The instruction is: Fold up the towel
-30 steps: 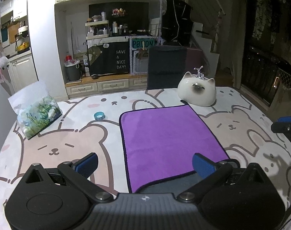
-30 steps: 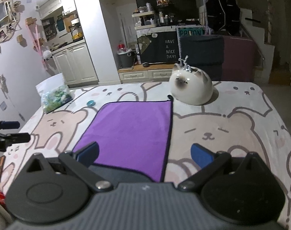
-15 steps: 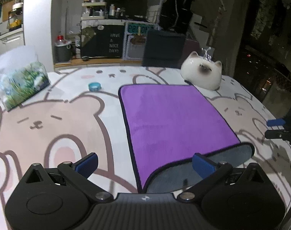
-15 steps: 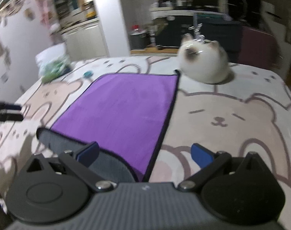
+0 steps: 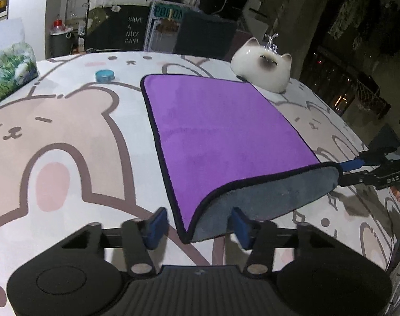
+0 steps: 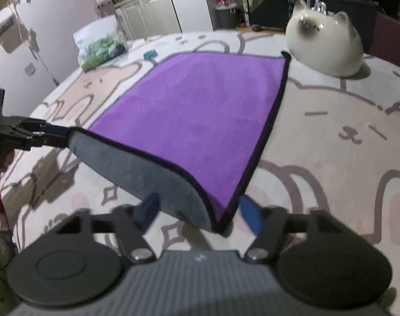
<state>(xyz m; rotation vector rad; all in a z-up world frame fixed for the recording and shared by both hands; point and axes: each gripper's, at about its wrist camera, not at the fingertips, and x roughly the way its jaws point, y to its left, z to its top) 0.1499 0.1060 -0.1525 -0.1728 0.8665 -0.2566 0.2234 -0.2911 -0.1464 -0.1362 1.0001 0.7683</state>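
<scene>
Purple towel (image 5: 221, 131) lies flat on the bear-print table cover (image 5: 68, 137), near edge lifted and curled so the grey underside (image 5: 265, 194) shows. In the left wrist view the near-left corner of the towel sits between the fingers of the left gripper (image 5: 197, 223); blue pads (image 5: 155, 222) stand on either side of it with a visible gap, so partly open, and a firm grip cannot be told. In the right wrist view the near-right corner hangs between the fingers of the right gripper (image 6: 200, 212); same state, pads apart around the corner, blurred, hold unclear. From each camera the other gripper shows side-on at the opposite lifted corner, its tips touching the towel edge.

Beyond the fingers: white cat-shaped ornament (image 5: 261, 67) just past the towel's far-right corner. Small teal ring (image 5: 104, 75) ahead-left of the left fingers, near the far-left corner. Bag with green print (image 5: 8, 71) further left, well apart from the towel.
</scene>
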